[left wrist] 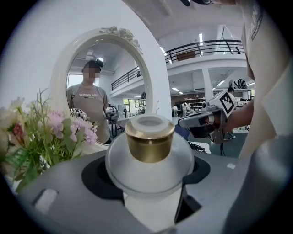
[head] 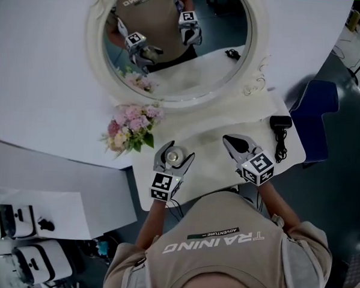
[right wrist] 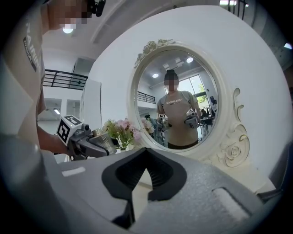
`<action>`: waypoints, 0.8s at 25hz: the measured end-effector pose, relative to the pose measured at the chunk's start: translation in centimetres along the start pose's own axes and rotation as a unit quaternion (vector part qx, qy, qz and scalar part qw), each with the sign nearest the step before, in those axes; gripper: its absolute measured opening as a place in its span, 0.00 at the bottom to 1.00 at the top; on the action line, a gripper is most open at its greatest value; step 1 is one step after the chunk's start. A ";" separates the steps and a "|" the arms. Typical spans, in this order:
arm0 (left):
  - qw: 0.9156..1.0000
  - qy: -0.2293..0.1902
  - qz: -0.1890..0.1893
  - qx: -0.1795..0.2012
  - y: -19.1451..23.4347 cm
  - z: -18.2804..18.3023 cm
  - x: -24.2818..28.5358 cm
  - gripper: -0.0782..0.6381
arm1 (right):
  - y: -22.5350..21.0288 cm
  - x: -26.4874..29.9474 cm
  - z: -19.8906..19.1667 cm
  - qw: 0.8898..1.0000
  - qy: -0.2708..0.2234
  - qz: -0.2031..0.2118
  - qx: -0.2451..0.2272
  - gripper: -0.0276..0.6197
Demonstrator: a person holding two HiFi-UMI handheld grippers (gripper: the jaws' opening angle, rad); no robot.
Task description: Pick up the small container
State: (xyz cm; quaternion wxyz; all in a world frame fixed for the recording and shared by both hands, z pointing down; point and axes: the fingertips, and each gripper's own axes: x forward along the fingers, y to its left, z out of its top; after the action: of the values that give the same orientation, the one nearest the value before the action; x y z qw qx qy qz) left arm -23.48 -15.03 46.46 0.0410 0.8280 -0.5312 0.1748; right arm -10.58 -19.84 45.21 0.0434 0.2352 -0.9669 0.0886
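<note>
The small container [head: 173,156] is a round frosted jar with a gold collar and a white cap [left wrist: 149,141]. My left gripper [head: 175,152] is shut on it, and in the left gripper view the dark pads [left wrist: 198,171] press its body from both sides. In the right gripper view the held jar [right wrist: 101,137] seems to hang just above the white table [head: 211,172]. My right gripper [head: 230,140] hovers to the right of it, its jaws [right wrist: 145,153] shut and empty.
An oval mirror in an ornate white frame [head: 255,84] stands at the table's back. A pink flower bunch [head: 131,127] sits left of the jar. A black plug with its cable [head: 281,124] lies at the right edge, beside a blue chair [head: 314,105].
</note>
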 end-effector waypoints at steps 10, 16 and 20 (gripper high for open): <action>0.998 -0.045 0.014 0.031 1.4 6.6 -0.7 0.60 | 0.2 0.9 6.0 0.998 -0.037 0.015 -0.047 0.05; 0.998 -0.063 0.017 0.019 1.6 9.4 -1.3 0.60 | 1.7 1.3 8.4 0.995 -0.044 0.033 -0.082 0.05; 0.997 -0.064 0.026 0.018 1.5 10.0 -1.4 0.60 | 2.7 1.2 9.9 0.992 -0.048 0.043 -0.107 0.05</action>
State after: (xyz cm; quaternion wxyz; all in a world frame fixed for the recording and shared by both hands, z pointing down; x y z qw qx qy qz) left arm -22.89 -17.05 36.42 -0.0127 0.8242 -0.5507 0.1316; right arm -13.29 -19.93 35.23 0.0180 0.1915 -0.9810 -0.0254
